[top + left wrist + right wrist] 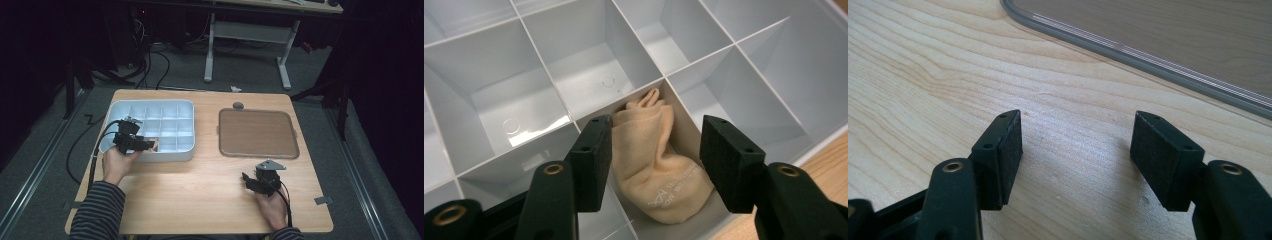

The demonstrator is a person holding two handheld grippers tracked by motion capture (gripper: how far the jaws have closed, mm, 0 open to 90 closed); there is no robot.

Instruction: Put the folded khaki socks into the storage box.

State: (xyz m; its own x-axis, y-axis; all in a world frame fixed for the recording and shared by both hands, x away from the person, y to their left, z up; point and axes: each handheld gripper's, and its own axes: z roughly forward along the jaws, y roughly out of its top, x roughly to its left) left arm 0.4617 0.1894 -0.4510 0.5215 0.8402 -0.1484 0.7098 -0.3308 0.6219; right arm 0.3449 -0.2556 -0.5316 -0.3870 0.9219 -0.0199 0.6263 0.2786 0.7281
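1. Left gripper view showed the left tongs poised over the pale blue-grey plastic divided organiser box, jaws apart and looking down into one cell near the box's front wall.
2. A rolled cream-beige cloth sock with faint white print lay at the bottom of that cell, between the two black pads but below them; neither pad appeared to press on it, so the sock looked released, not gripped.
3. The sock's long axis ran away from the camera, from the bulkier printed end nearest the tongs to the narrow bunched end at the far wall of the cell, roughly crosswise to the line between the pads.
4. From the high view, the left tongs sat over the front row of the box, above the cell where a tan patch showed, with the left hand just in front of the box.
5. The right tongs hovered low over the bare light wooden counter, jaws apart and empty, just in front of the brown flat tray with rounded corners, well apart from the box.
6. Judged from this, the left hand was far nearer the sock, and a straight lift up would clear the cell's walls.
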